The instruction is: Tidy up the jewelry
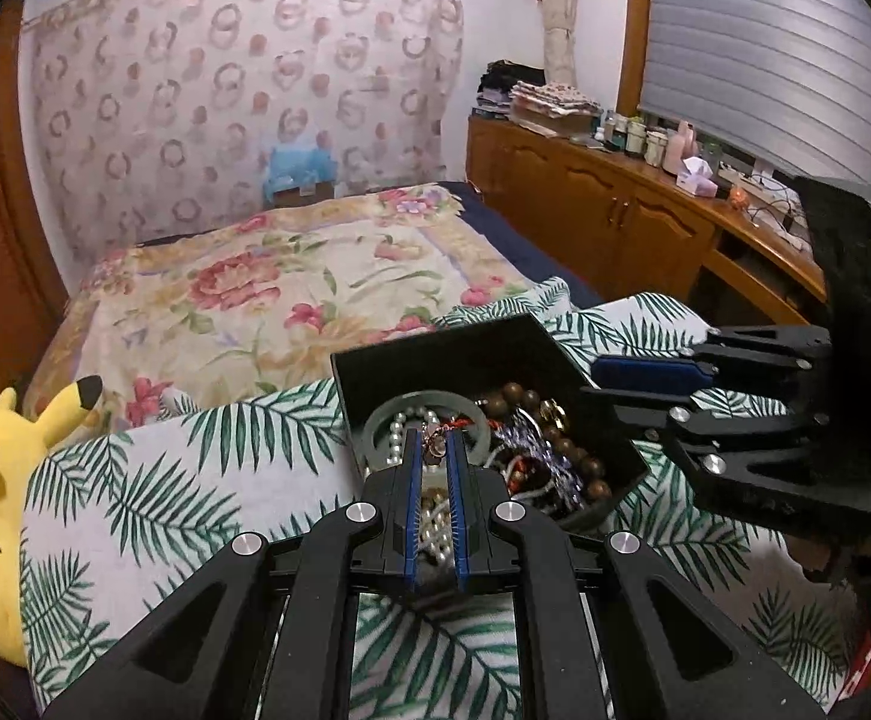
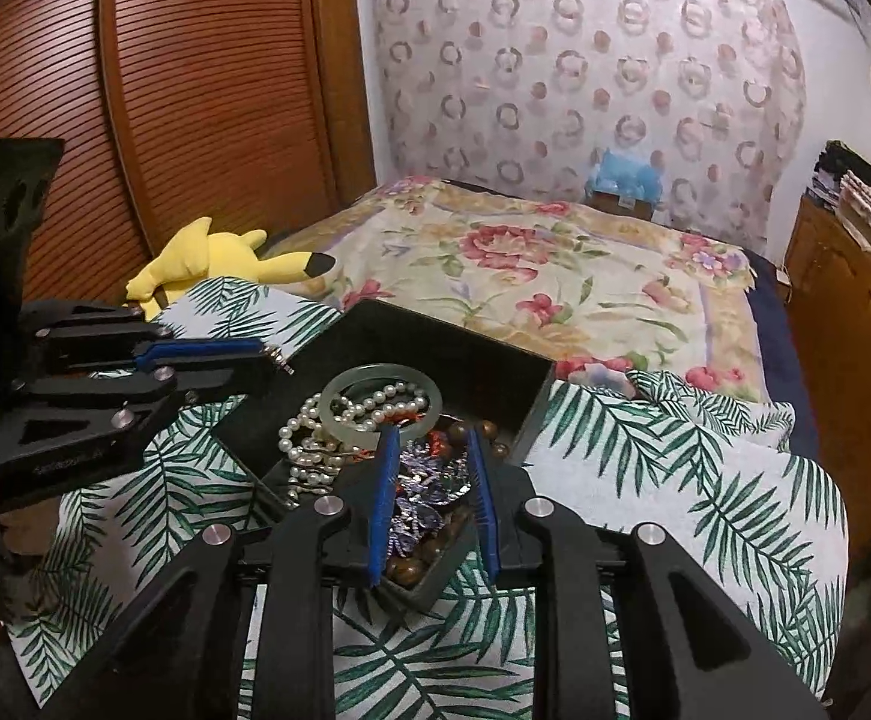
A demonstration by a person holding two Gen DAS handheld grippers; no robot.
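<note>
An open black box [image 1: 435, 343] [image 2: 495, 369] sits on a palm-leaf cloth, filled with tangled jewelry. In it lie a pale green bangle [image 1: 375, 420] [image 2: 375, 368], a pearl necklace [image 2: 303, 438], brown wooden beads [image 1: 579, 456] and a shiny purple piece [image 2: 429, 480]. My left gripper [image 1: 435, 435] [image 2: 270, 354] hangs over the box's left side, shut on a small metal charm [image 1: 435, 449] that pokes out past its tips. Over the box's right side, my right gripper [image 2: 430, 435] [image 1: 588, 381] holds its jaws a little apart with nothing between the pads.
The palm-leaf cloth [image 1: 195, 480] [image 2: 675, 480] covers the near end of a bed with a floral spread [image 1: 285, 288]. A yellow plush toy [image 1: 3, 480] [image 2: 213, 258] lies at the left. A wooden cabinet [image 1: 615, 210] with bottles runs along the right; a slatted wooden door [image 2: 165, 90] stands left.
</note>
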